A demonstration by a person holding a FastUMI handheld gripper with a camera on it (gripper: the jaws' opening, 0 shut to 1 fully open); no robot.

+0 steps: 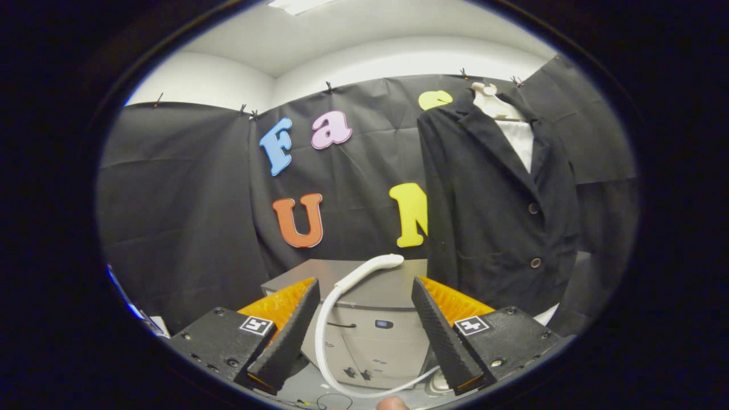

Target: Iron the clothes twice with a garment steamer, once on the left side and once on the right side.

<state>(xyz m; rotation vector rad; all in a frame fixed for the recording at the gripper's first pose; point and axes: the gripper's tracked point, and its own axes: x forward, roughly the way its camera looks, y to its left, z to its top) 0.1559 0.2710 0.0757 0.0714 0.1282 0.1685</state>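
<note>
The gripper is held with its jaws spread apart, nothing grasped. The steamer head is seen at twelve o'clock ahead, lying on a grey cabinet. The black jacket is hung at two o'clock.

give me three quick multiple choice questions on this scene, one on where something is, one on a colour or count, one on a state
1. Where does the white steamer head lie?
A. on top of the grey cabinet, beyond the fingers
B. on the floor
C. in the jacket's pocket

2. How many buttons show on the front of the black jacket on the hanger?
A. none
B. two
C. five

3. What state is the gripper in?
A. shut on the hose
C. shut on the jacket
B. open, holding nothing

Answers: 1 A, the head rests on the cabinet top ahead of the fingers. 2 B, two buttons sit one above the other. 3 B, the fingers stand wide apart with the white hose passing untouched between them.
</note>
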